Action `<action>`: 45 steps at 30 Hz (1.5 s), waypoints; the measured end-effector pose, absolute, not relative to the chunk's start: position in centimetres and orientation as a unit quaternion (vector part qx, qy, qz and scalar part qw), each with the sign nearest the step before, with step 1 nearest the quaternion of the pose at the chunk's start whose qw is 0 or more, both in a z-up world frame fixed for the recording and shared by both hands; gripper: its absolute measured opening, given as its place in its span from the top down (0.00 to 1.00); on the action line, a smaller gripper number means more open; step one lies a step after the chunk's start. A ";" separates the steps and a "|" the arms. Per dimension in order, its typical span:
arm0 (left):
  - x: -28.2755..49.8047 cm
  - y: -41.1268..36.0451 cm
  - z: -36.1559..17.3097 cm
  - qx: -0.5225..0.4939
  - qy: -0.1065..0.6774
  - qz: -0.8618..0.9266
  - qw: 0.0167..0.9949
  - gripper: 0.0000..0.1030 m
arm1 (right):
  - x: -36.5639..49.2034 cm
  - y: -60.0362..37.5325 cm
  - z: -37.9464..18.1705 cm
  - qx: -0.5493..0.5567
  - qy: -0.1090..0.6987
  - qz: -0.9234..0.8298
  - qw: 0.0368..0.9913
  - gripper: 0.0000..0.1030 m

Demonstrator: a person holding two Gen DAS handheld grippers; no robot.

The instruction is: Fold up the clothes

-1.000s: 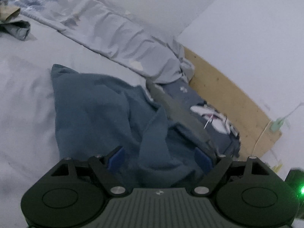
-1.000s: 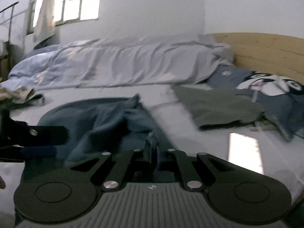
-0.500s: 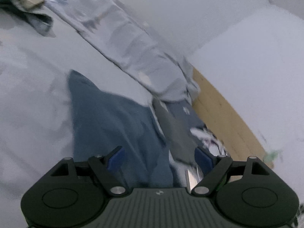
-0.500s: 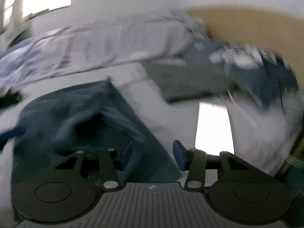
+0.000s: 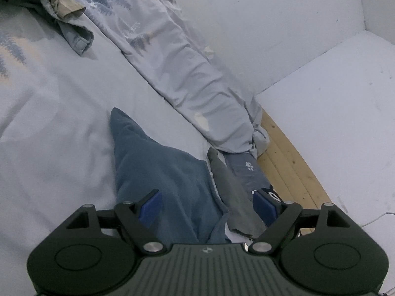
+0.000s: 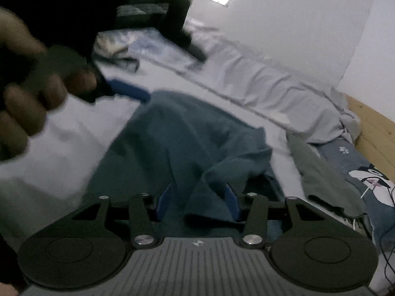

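— Where is the garment?

— The crumpled slate-blue fleece garment (image 5: 158, 167) lies on my pale grey bedsheet (image 5: 54, 123). From my left tongs it runs from a pointed corner at about eleven o'clock down under the fingers at six. Through the right camera it fills the middle, with a raised fold (image 6: 222, 170) standing up toward my pads.

— What are your left tongs doing?

— My left gripper (image 5: 208, 208) has its blue pads wide apart, hanging over the near end of the blue cloth. Nothing is pinched; I cannot tell whether the pads brush the fabric.

— And the right?

— My right gripper (image 6: 198, 203) is closing, its pads partly apart with that raised fold between them. The picture is blurred, so I see no firm press on the cloth.

— What else lies around?

— A flat olive-grey folded garment (image 5: 232, 197) sits just beside the blue one, at one o'clock in the left view. Past it lies a dark blue pillow with a cartoon print (image 6: 365, 170), against the light wooden headboard (image 5: 291, 167). A long rumpled pale quilt (image 5: 187, 79) runs along the white wall from twelve toward two. At eleven o'clock a beige and grey heap of clothes (image 5: 66, 17) sits on the sheet. In the right view, my left hand (image 6: 27, 93) shows blurred at ten o'clock.
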State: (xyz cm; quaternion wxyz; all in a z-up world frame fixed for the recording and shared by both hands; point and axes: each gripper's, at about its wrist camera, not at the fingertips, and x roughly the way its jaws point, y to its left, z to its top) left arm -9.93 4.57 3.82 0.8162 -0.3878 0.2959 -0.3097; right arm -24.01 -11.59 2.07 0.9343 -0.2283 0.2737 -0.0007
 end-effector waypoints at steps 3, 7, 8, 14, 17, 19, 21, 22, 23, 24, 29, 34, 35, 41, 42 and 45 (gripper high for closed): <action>-9.7 4.6 3.8 -0.391 0.298 -0.311 0.813 0.21 | -23.0 -12.7 1.4 -0.202 0.301 -0.025 0.932 0.88; -9.6 4.7 3.8 -0.392 0.300 -0.314 0.811 0.21 | -24.1 -14.5 3.5 -0.150 0.282 -0.042 0.947 0.94; -9.6 4.7 3.8 -0.392 0.301 -0.314 0.811 0.21 | -24.6 -14.9 4.4 -0.137 0.272 -0.048 0.951 0.94; -9.7 4.7 3.6 -0.398 0.309 -0.315 0.804 0.21 | -26.3 -20.4 10.0 -0.009 0.236 -0.102 0.966 0.94; -9.7 4.6 3.5 -0.401 0.312 -0.316 0.801 0.20 | -27.1 -24.3 11.1 0.059 0.240 -0.132 0.960 0.94; -9.6 4.6 3.4 -0.401 0.315 -0.317 0.800 0.20 | -27.3 -26.4 10.5 0.094 0.254 -0.151 0.951 0.97; -9.6 4.5 3.4 -0.398 0.317 -0.317 0.800 0.20 | -27.5 -28.3 9.5 0.124 0.269 -0.171 0.940 0.98; -9.6 4.5 3.4 -0.397 0.318 -0.318 0.800 0.20 | -27.6 -29.2 8.7 0.141 0.281 -0.176 0.933 0.98; -9.6 4.4 3.4 -0.394 0.320 -0.319 0.800 0.20 | -27.7 -30.1 7.9 0.158 0.294 -0.182 0.925 0.98; -9.6 4.4 3.4 -0.390 0.323 -0.319 0.801 0.20 | -27.7 -30.8 7.2 0.171 0.306 -0.188 0.918 0.98; -9.4 4.0 3.2 -0.374 0.340 -0.311 0.805 0.20 | -27.7 -30.8 6.4 0.151 0.324 -0.202 0.912 0.97; -9.6 3.6 3.0 -0.363 0.349 -0.311 0.806 0.20 | -26.9 -28.3 7.4 0.120 0.312 -0.169 0.927 0.79; -9.6 3.6 3.0 -0.360 0.351 -0.314 0.805 0.20 | -26.8 -27.7 7.5 0.113 0.311 -0.157 0.931 0.69; -10.0 3.2 3.1 -0.338 0.368 -0.328 0.802 0.20 | -26.5 -24.8 6.6 0.063 0.326 -0.120 0.936 0.62; -10.1 3.1 3.1 -0.331 0.372 -0.330 0.802 0.20 | -26.4 -24.7 6.2 0.052 0.333 -0.125 0.933 0.62; -10.6 2.5 3.1 -0.305 0.383 -0.342 0.802 0.20 | -25.8 -25.3 5.0 0.047 0.351 -0.157 0.922 0.62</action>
